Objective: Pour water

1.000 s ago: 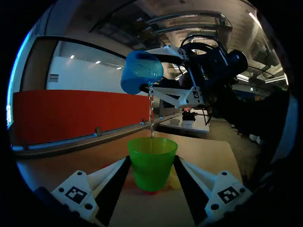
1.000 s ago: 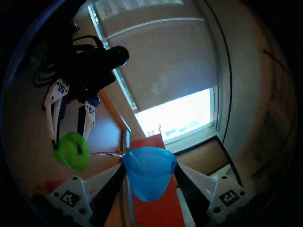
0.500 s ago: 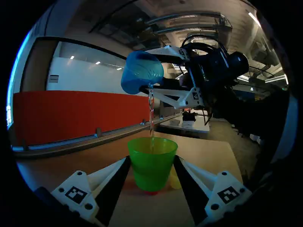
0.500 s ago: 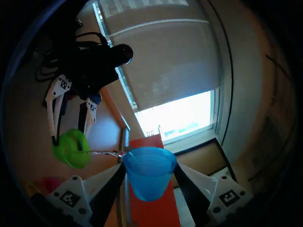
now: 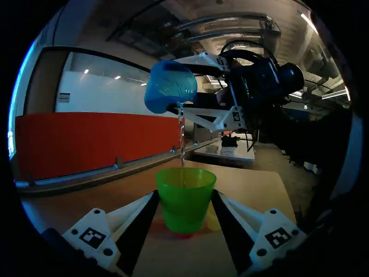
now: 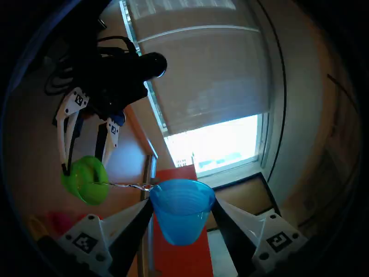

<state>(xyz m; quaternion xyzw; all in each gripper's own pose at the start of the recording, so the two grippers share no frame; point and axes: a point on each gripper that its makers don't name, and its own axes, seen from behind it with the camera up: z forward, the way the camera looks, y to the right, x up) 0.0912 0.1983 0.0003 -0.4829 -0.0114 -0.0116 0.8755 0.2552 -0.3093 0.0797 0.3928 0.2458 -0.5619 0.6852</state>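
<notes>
My left gripper point(image 5: 185, 207) is shut on a green cup point(image 5: 185, 198) that stands upright on the wooden table point(image 5: 258, 184). Above it, the right gripper point(image 5: 203, 87) holds a blue cup point(image 5: 169, 87) tipped on its side. A thin stream of water point(image 5: 181, 138) falls from the blue rim into the green cup. In the right gripper view, the right gripper point(image 6: 182, 217) is shut on the blue cup point(image 6: 182, 212). There the stream point(image 6: 127, 186) runs sideways to the green cup point(image 6: 85, 180), which sits between the left gripper's point(image 6: 85, 159) white fingers point(image 6: 64, 134).
A yellow cup point(image 5: 212, 220) and something red point(image 5: 183, 234) sit on the table behind the green cup. A red partition point(image 5: 92, 138) with a rail stands along the table's far edge. A bright window point(image 6: 217, 147) with a lowered blind appears in the right gripper view.
The blue cup has risen slightly and shifted a little left above the green cup. Water keeps streaming. The green cup has not moved.
</notes>
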